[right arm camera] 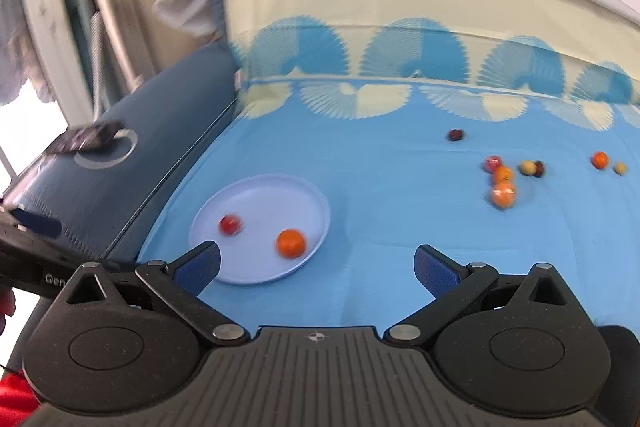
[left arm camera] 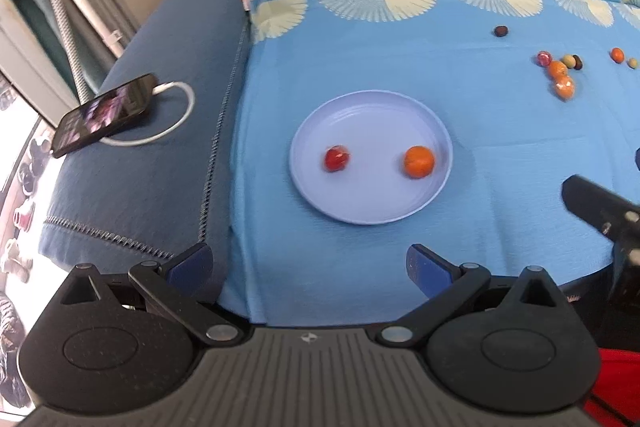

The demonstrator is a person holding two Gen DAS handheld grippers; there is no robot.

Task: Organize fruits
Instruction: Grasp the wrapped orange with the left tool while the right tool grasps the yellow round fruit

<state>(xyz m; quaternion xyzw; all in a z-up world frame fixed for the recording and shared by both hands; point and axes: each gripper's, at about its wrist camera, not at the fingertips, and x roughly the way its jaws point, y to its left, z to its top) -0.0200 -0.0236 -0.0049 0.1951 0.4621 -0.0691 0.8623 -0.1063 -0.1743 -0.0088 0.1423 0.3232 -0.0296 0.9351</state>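
A pale blue plate (left arm camera: pixel 372 205) (right arm camera: pixel 256 273) lies on the blue cloth, holding a small red fruit (left arm camera: pixel 336 158) (right arm camera: pixel 230 224) and an orange fruit (left arm camera: pixel 419 161) (right arm camera: pixel 291 243). Several small loose fruits (left arm camera: pixel 560 71) (right arm camera: pixel 503 183) lie scattered on the cloth at the far right, with a dark one (left arm camera: pixel 501 31) (right arm camera: pixel 455 135) set apart behind them. My left gripper (left arm camera: pixel 310 265) hangs open near the plate's front edge, empty. My right gripper (right arm camera: pixel 318 267) is open too, just right of the plate, with nothing between its fingers; part of it (left arm camera: pixel 600 213) shows at the left wrist view's right edge.
A phone (left arm camera: pixel 105 114) (right arm camera: pixel 86 139) on a white charging cable (left arm camera: pixel 176 123) rests on the dark blue cushion (left arm camera: pixel 152 179) left of the cloth. Pipes and a wall stand at the far left. The cloth's patterned border rises behind the fruits. Red fabric (left arm camera: pixel 616 387) shows at the lower right.
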